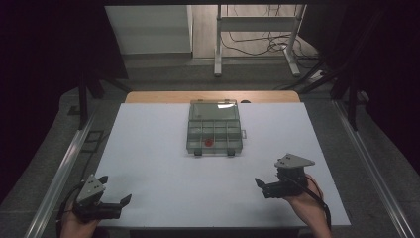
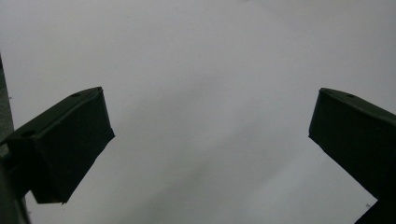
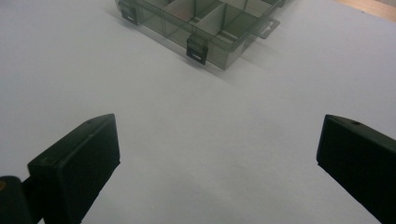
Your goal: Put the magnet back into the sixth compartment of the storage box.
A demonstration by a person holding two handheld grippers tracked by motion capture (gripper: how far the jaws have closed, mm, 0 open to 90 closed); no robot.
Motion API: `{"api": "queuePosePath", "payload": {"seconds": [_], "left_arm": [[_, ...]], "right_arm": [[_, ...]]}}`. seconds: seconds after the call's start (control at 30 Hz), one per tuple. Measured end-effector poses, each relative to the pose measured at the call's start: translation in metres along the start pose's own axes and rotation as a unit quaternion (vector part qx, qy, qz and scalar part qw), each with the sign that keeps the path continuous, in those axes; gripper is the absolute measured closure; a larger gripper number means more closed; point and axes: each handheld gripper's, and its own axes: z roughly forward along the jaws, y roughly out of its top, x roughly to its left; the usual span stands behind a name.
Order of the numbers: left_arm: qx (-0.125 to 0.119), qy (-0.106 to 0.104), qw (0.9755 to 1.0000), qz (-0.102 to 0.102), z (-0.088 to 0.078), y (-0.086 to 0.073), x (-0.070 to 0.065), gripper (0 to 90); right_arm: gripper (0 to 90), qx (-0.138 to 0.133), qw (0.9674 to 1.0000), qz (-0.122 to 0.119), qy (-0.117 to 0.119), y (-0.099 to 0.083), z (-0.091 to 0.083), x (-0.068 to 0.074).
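1. Right now you are at the start: both claws, left claw (image 1: 115, 194) and right claw (image 1: 258, 182), hover spread and empty.
2. The compartment box (image 1: 214, 131) sits mid-bench, lid raised, well apart from both.
3. Next, I judge, reach forward to it.

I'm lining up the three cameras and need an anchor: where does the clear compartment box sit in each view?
High view: the compartment box lies centre, toward the far side of the white table, lid open.
Right gripper view: it sits at the top, left of centre, beyond the open jaws.
Left gripper view: bare white surface between the open jaws.
Shared landmark: the box's two dark front latches.
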Motion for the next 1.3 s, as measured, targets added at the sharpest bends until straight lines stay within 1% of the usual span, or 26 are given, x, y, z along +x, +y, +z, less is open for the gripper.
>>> {"api": "queuePosePath", "payload": {"seconds": [0.17, 0.27, 0.6, 0.83, 1.03, 1.1, 1.3], "left_arm": [[0.0, 0.0, 1.0, -0.001, 0.0, 0.0, 0.0, 0.0], [-0.001, 0.0, 1.0, -0.001, 0.0, 0.0, 0.0, 0.0], [-0.002, 0.0, 1.0, -0.002, 0.0, 0.0, 0.0, 0.0], [-0.004, -0.001, 1.0, -0.004, -0.001, 0.0, 0.001, 0.0], [-0.004, -0.003, 1.0, -0.005, -0.001, 0.0, 0.001, 0.0], [-0.005, -0.003, 1.0, -0.006, -0.001, 0.0, 0.001, 0.0], [-0.006, -0.004, 0.9999, -0.008, -0.001, 0.0, 0.001, 0.0]], "right_arm": [[0.0, -0.001, 0.9999, 0.013, -0.007, -0.006, -0.005, -0.003], [0.0, -0.005, 0.9996, 0.025, -0.012, -0.012, -0.01, -0.006], [0.0, -0.008, 0.9989, 0.038, -0.025, -0.024, -0.018, -0.01], [0.0, -0.009, 0.9983, 0.043, -0.037, -0.031, -0.023, -0.011], [0.0, -0.007, 0.9977, 0.048, -0.046, -0.039, -0.026, -0.013], [0.0, -0.003, 0.9972, 0.053, -0.052, -0.045, -0.027, -0.014], [0.0, 0.002, 0.9967, 0.056, -0.059, -0.051, -0.028, -0.016]]}}
